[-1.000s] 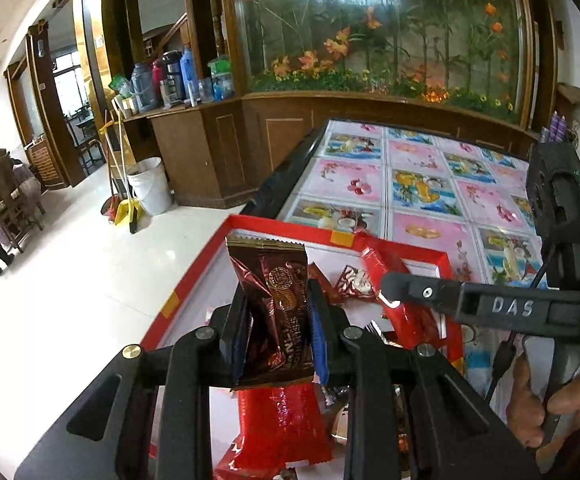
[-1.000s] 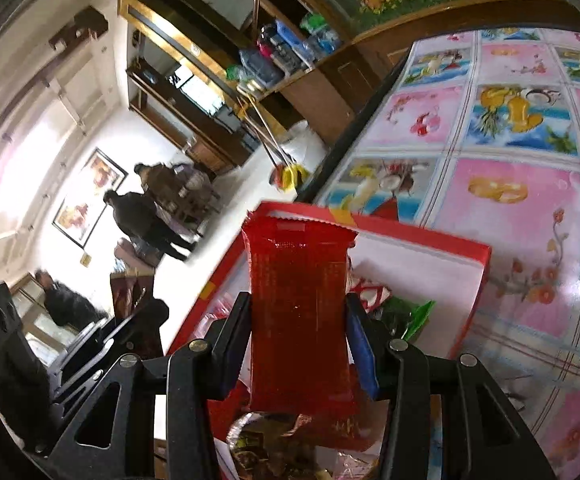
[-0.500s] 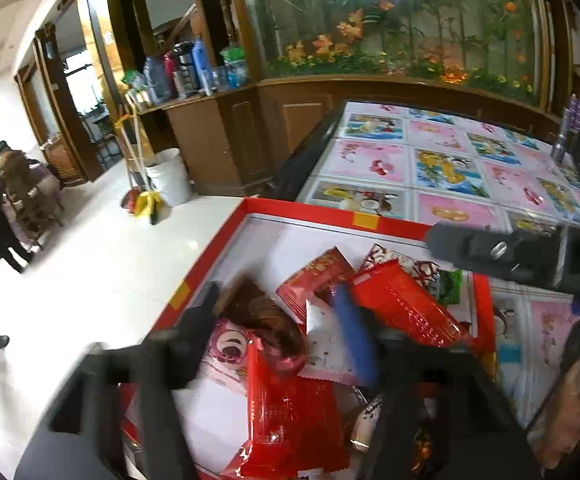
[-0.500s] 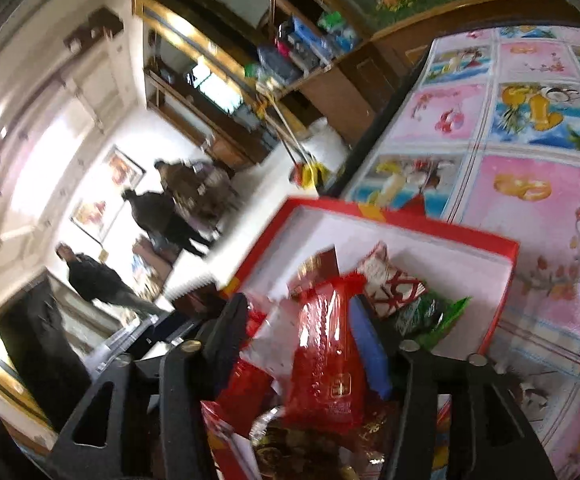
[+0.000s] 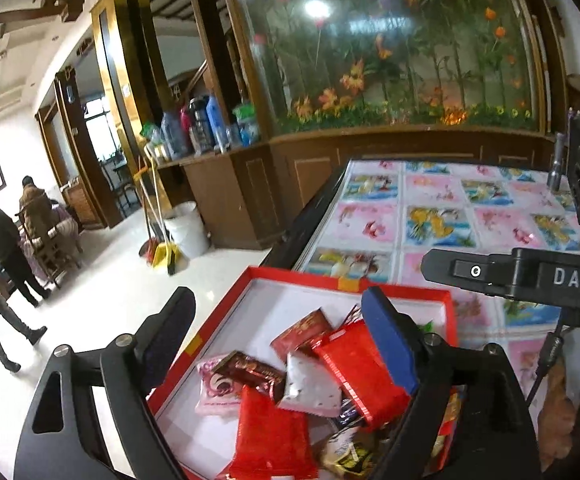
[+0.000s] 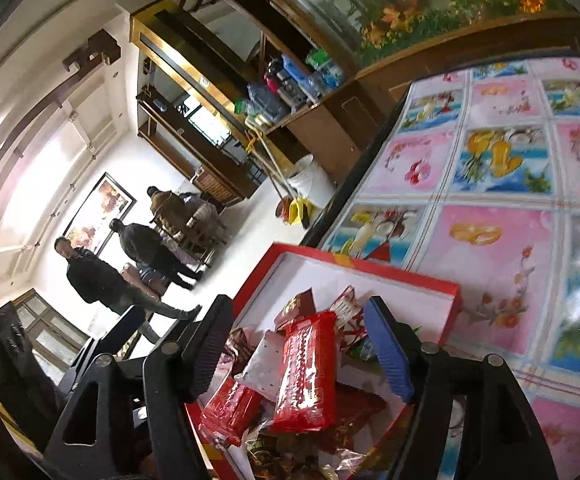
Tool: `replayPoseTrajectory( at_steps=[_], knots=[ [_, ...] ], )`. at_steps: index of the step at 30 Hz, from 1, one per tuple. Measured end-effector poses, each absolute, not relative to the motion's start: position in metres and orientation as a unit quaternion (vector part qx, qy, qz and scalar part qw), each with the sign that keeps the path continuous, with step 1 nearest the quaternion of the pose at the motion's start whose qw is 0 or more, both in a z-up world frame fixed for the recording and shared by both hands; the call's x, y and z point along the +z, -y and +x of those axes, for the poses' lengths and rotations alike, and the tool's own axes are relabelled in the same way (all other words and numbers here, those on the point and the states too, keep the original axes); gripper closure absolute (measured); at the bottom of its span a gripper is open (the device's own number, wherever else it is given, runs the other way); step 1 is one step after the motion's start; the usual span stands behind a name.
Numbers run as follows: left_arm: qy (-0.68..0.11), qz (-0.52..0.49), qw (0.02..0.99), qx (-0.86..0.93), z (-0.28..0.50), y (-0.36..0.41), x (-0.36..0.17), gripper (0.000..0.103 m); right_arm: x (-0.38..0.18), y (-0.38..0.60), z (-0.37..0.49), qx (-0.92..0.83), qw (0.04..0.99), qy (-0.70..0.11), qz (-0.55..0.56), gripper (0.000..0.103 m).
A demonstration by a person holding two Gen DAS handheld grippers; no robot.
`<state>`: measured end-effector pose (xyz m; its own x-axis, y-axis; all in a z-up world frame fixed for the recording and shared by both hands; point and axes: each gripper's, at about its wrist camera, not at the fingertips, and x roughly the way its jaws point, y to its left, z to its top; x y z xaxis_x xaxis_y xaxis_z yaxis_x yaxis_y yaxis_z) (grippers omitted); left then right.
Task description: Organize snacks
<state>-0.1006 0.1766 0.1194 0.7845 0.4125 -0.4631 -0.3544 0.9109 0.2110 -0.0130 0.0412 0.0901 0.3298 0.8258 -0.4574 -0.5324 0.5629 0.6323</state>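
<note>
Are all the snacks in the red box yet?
Lots are: a pile of packets, like the long red packet and the brown packet, lies in the red box. Both jaws have just been opening; the left hand-held gripper and right hand-held gripper hold nothing. Any snacks left outside aren't visible.

A flowered tablecloth [image 5: 442, 216] covers the table. Beside a wooden counter [image 5: 226, 196] stand a white bucket [image 5: 186, 228], bottles [image 5: 206, 124] and three people [image 6: 130, 256].

Both hand-held grippers opened, brown packet [image 5: 250, 372] and red packet [image 6: 308, 372] dropped into red box [image 5: 448, 312]
</note>
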Motion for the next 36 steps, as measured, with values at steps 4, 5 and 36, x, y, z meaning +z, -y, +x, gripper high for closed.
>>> replayPoseTrajectory(
  at_steps=[4, 5, 36],
  knots=[
    [-0.231, 0.071, 0.949, 0.204, -0.106, -0.158, 0.13, 0.009, 0.098, -0.016, -0.01, 0.413, 0.807, -0.374, 0.195, 0.031],
    [-0.226, 0.072, 0.951, 0.199, -0.107, -0.153, 0.134, 0.006, 0.099, -0.008, -0.008, 0.408, 0.81, -0.371, 0.199, 0.03],
    [-0.132, 0.08, 0.976, 0.152, -0.165, -0.091, 0.181, 0.0, 0.096, 0.132, 0.003, 0.28, 0.871, -0.347, 0.206, 0.026]
  ],
)
